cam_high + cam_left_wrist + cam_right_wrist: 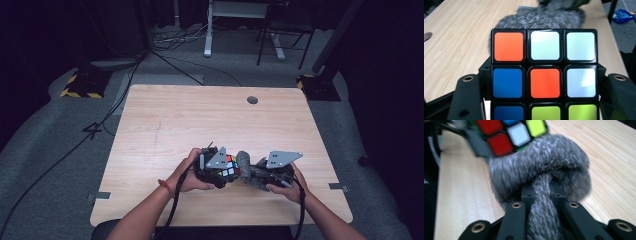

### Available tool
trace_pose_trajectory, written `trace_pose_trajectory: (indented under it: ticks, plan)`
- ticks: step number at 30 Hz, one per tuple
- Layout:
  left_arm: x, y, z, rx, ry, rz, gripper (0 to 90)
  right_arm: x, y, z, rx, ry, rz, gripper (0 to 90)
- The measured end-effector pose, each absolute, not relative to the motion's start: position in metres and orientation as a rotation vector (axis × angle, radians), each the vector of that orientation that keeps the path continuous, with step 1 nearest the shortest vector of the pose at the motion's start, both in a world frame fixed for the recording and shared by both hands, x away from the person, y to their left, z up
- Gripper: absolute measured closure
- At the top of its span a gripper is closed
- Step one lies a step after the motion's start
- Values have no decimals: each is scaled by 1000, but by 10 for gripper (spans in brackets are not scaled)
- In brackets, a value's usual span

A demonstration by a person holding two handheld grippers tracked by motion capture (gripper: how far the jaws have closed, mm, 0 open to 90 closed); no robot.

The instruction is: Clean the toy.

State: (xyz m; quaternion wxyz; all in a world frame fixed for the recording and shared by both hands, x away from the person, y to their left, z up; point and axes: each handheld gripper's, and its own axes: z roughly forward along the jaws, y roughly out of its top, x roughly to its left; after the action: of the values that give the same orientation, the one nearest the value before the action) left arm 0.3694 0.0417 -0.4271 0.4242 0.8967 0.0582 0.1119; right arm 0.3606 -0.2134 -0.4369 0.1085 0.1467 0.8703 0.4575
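A scrambled Rubik's cube (230, 167) sits over the front middle of the wooden table (165, 125), with my left gripper (220, 169) shut on it. In the left gripper view the cube (545, 65) fills the space between the two black jaws, showing orange, white, blue and lime stickers. My right gripper (261, 173) is shut on a grey furry cloth (246, 167). In the right gripper view a strand of the cloth (541, 170) is pinched between the jaws, and its bunched loop presses against the cube (509, 132). The cloth (541, 17) lies just behind the cube.
A round cable hole (252, 100) is near the table's far edge. Both forearms come in over the front edge. Cables trail across the grey floor at the left (75, 145). Yellow-black striped bases (82, 86) and a desk frame (208, 30) stand beyond the table.
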Motion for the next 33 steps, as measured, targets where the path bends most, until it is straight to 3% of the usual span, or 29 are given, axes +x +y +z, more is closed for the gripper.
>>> trace_pose_trajectory:
  ticks: [9, 22, 33]
  plan:
    - [366, 32, -436, 2308, 142, 265, 337, 350, -200, -419, 340, 2472, 1429, 787]
    - [366, 40, -427, 2266, 129, 263, 337, 360, -212, -446, 443, 2613, 1297, 787]
    - [360, 23, -447, 2332, 106, 188, 337, 346, -208, -426, 323, 2552, 1414, 786]
